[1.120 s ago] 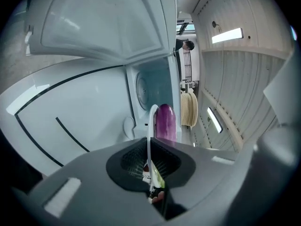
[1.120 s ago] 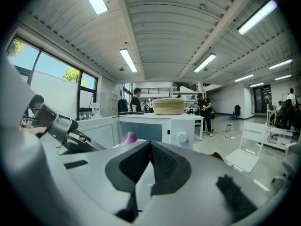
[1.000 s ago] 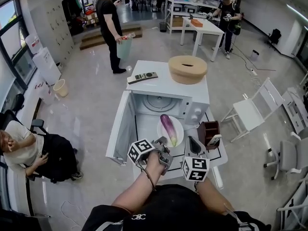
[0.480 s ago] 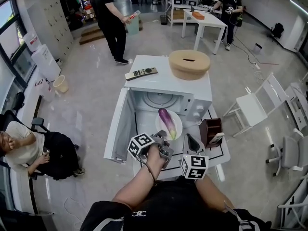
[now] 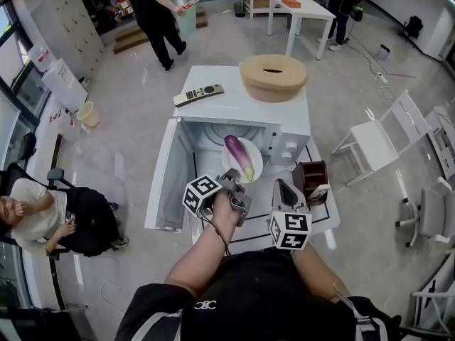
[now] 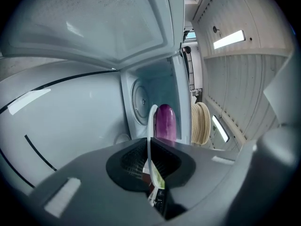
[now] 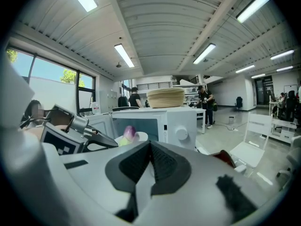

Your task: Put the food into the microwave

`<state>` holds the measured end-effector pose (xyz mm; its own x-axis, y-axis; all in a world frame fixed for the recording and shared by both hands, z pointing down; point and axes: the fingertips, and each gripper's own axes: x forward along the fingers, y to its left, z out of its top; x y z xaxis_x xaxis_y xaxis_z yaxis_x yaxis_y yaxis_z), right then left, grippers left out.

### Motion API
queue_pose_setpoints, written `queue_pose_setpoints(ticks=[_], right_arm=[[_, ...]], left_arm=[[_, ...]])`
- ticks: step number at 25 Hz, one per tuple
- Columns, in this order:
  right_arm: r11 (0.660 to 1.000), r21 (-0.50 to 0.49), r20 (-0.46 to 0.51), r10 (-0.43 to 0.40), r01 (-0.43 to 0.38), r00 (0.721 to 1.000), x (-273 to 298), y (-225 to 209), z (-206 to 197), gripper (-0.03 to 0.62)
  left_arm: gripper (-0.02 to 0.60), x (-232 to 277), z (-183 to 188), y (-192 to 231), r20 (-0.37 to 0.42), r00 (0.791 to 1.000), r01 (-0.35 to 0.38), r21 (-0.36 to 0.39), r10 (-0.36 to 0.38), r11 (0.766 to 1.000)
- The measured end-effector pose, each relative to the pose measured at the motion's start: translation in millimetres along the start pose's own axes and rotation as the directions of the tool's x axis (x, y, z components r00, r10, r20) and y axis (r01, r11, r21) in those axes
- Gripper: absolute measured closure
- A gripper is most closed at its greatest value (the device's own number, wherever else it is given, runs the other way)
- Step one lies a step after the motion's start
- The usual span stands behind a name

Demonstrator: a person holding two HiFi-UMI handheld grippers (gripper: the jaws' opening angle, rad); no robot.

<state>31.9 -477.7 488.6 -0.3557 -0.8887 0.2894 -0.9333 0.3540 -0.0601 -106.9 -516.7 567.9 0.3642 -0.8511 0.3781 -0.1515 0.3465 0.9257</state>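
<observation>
At the microwave [image 5: 234, 112], left tongs [image 5: 234, 183] clamp the plate [image 5: 257, 164] bearing eggplant [image 5: 239, 158].

Purple eggplant [image 5: 239, 157] lies on white plate [image 5: 256, 164] at open microwave [image 5: 234, 112] mouth.

Both arms reach forward from the torso, side by side, the left forearm [image 5: 210, 258] angled inward and the right forearm [image 5: 313, 284] mostly hidden behind its gripper's marker cube [image 5: 289, 230]. The left gripper [image 5: 234, 180] is rolled onto its side and points slightly downward, its jaws pinched on the near rim of the plate [image 5: 254, 170]. The right gripper [image 5: 282, 188] sits just beside it, a little nearer the body, with its jaws pressed together and nothing between them.
</observation>
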Motion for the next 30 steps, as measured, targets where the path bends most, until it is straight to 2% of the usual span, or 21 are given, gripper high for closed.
queue_pose_setpoints(ticks=[11,18,24,30], right_arm=[[1.0,-0.015,-0.045,-0.001,0.0,0.999,10,-27,-10,0.586],[0.999,-0.038,-0.068,-0.034,0.031,0.997,15,-53,-12,0.586],[0.997,-0.053,-0.115,-0.052,0.046,0.992,18,-69,-17,0.586],[0.996,-0.071,-0.142,-0.064,0.055,0.988,18,-80,-24,0.586]], left_arm=[[0.555,52,45,-1,0.079,0.997,-0.024,0.005,0.024,1.0],[0.554,92,77,13,0.136,0.988,-0.092,0.095,0.079,0.991],[0.554,123,89,15,0.123,0.991,-0.062,0.032,0.058,0.998],[0.554,151,106,6,0.152,0.987,-0.062,0.095,0.047,0.993]])
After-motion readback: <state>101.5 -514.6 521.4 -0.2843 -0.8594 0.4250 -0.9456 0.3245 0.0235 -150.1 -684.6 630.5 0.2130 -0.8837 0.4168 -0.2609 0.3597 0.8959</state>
